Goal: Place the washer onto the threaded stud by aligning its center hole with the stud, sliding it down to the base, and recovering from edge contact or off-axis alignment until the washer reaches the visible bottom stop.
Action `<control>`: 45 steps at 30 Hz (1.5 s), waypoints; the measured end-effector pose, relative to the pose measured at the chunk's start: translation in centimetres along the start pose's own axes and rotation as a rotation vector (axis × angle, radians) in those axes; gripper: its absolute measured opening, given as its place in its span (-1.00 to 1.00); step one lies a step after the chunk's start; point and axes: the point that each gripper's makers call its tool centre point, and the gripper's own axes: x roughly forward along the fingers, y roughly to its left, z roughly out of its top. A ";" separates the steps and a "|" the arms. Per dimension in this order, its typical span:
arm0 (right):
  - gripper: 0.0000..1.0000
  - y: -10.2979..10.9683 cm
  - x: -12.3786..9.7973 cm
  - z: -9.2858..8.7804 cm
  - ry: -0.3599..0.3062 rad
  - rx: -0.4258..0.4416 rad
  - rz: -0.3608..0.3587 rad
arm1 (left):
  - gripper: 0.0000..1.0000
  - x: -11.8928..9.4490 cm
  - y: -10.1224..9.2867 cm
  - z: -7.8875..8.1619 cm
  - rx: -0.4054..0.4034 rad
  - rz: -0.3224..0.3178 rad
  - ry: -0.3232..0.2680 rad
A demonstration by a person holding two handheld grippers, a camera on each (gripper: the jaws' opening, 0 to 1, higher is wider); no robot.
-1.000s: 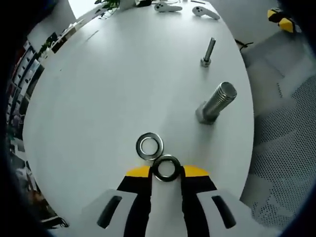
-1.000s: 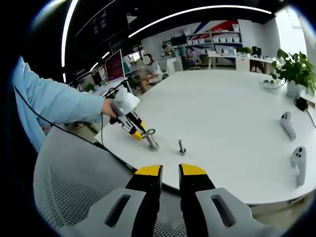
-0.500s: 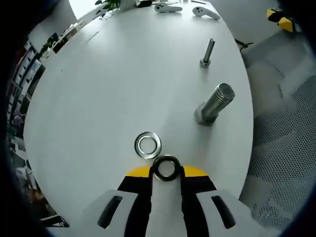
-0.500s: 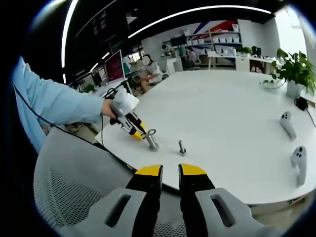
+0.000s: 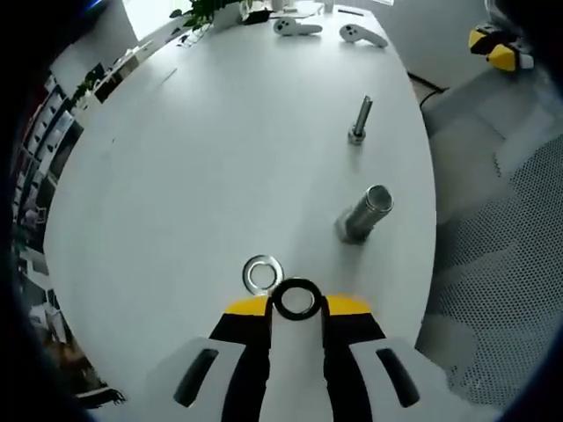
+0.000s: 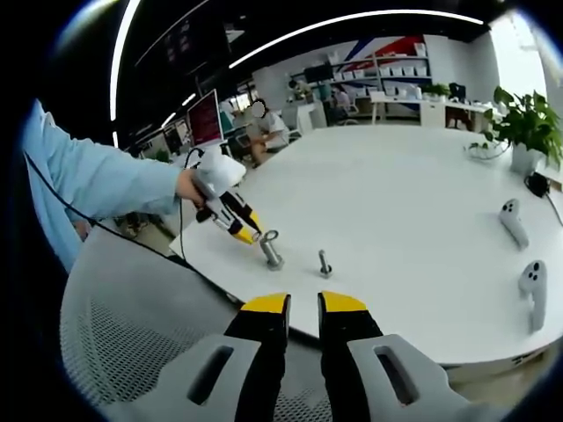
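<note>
Our left gripper (image 5: 296,305) is clamped on a dark washer (image 5: 296,299) above the white table (image 5: 193,167). Just past it a second washer (image 5: 261,274) lies flat, then the thick stud (image 5: 363,214), then a thin bolt (image 5: 359,120). Our right gripper (image 6: 303,306) is slightly parted, holding nothing.

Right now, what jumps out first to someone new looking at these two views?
In the left gripper view, the left gripper holds a dark washer at its yellow tips, above a second, silvery washer lying flat on the white table. Ahead and to the right, a thick threaded stud stands on the table, a thinner bolt beyond it. In the right gripper view, the right gripper hangs idle off the table's edge.
</note>
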 end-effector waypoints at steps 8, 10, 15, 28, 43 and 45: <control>-0.70 0.0 0.0 0.0 -0.004 0.002 -0.001 | -0.61 -1.9 -1.9 1.7 0.057 -0.023 -0.005; -0.70 0.0 0.0 0.0 -0.003 0.001 0.000 | -0.61 -2.3 -2.1 2.1 0.060 -0.024 -0.011; -0.70 0.0 0.0 0.1 -0.007 0.001 0.000 | -0.61 -3.4 -2.8 3.3 0.080 -0.032 -0.017; -0.70 0.0 -0.1 0.2 -0.014 0.007 -0.005 | -0.61 -3.4 -4.4 5.9 0.133 -0.058 -0.031; -0.72 -0.1 -0.1 0.2 -0.020 0.012 -0.007 | -0.61 -1.1 -4.6 6.4 0.156 -0.064 0.005; -0.72 -0.1 -0.1 0.3 -0.021 0.013 -0.006 | -0.61 -0.9 -4.6 6.4 0.159 -0.065 0.012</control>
